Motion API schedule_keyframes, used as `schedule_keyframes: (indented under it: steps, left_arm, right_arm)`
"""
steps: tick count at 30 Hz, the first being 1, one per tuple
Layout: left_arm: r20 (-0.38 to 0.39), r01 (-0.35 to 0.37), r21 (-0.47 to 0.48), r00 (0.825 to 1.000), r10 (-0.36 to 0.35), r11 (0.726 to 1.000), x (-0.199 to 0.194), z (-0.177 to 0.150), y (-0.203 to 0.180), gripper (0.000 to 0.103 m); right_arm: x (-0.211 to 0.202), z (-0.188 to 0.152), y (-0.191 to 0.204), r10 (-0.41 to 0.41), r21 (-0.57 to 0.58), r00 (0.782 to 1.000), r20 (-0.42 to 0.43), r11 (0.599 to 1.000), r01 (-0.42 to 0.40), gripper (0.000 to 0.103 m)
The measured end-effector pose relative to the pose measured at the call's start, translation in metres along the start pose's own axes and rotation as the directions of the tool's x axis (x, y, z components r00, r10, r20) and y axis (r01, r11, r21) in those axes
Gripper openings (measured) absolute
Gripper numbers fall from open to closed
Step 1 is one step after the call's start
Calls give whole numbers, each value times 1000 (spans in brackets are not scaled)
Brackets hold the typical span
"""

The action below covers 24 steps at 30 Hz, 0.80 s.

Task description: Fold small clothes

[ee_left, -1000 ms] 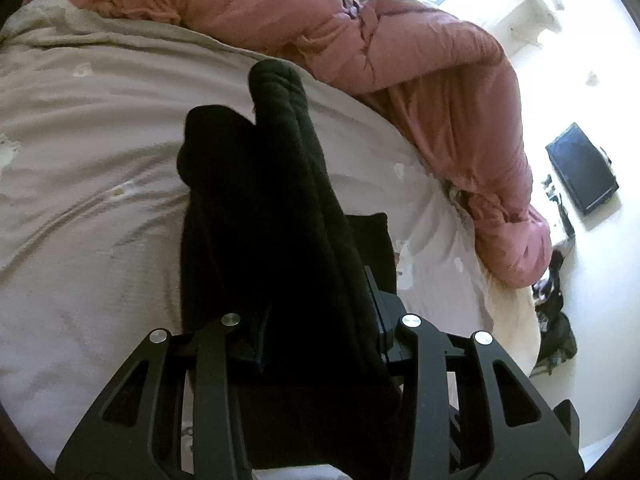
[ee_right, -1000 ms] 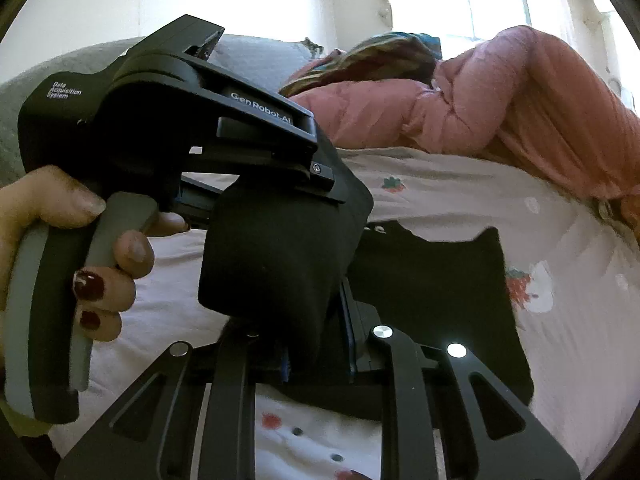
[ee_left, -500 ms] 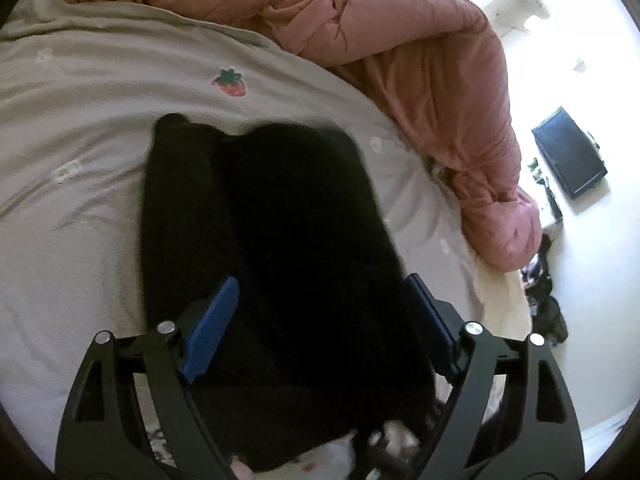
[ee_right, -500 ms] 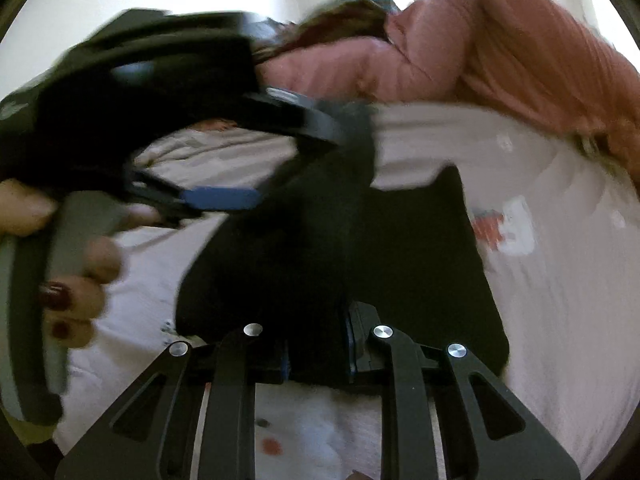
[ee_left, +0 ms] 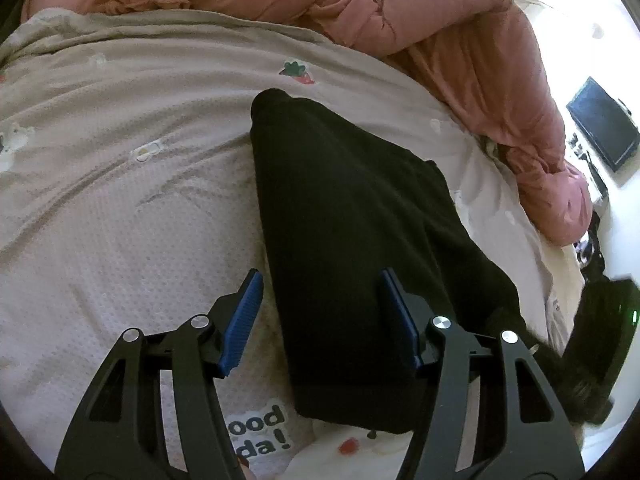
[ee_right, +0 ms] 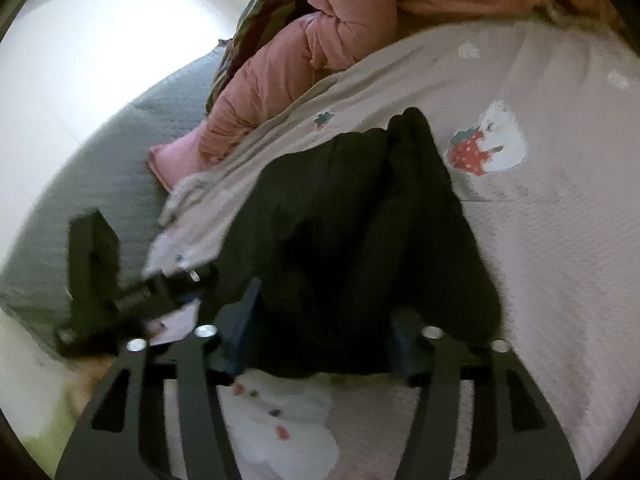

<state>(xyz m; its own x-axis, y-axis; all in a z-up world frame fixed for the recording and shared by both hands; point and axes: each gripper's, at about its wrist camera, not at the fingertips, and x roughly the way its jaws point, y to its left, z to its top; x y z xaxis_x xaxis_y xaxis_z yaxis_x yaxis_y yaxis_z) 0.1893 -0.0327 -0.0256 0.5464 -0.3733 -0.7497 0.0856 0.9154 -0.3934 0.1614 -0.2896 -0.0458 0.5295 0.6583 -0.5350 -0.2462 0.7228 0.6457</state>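
I see my left gripper (ee_left: 320, 312) spread wide above the folded black garment (ee_left: 360, 232) lying on the strawberry-print sheet (ee_left: 120, 200), its blue pads (ee_left: 242, 320) gripping nothing, and my right gripper (ee_right: 324, 316) likewise spread, straddling the garment's near edge.

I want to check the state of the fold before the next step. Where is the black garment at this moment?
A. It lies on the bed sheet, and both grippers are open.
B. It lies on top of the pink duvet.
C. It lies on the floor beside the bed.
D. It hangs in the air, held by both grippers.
A: the black garment rests flat on the bed sheet, and the left gripper and right gripper each show spread jaws that pinch nothing.
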Motion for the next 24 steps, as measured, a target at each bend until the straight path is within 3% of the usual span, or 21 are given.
schedule_keyframes:
  steps: [2, 8, 10, 11, 12, 19, 24]
  left_arm:
    - [7, -14, 26, 1000, 13, 1000, -2, 0, -4, 51]
    - [10, -28, 62, 1000, 27, 998, -2, -2, -12, 52]
    - [8, -28, 62, 1000, 28, 998, -2, -1, -12, 52]
    - [7, -31, 65, 1000, 31, 997, -3, -1, -13, 52]
    - [6, -30, 67, 1000, 30, 997, -3, -1, -14, 52]
    - [18, -24, 93, 1000, 23, 995, -8, -2, -25, 53]
    - [14, -25, 110, 1000, 23, 994, -8, -4, -33, 56]
  right_arm:
    - [5, 12, -1, 6, 8, 1000, -25, 1000, -6, 71]
    - [41, 39, -6, -12, 5, 996, -88, 1000, 13, 71]
    - [53, 43, -6, -43, -29, 992, -117, 999, 40, 52]
    - [53, 43, -4, -66, -63, 991, -116, 996, 59, 35]
    - [52, 43, 0, -76, -91, 991, -109, 994, 66, 31]
    - [18, 47, 38, -151, -337, 987, 51, 928, 160, 26]
    - [22, 52, 27, -197, -328, 980, 39, 923, 199, 26]
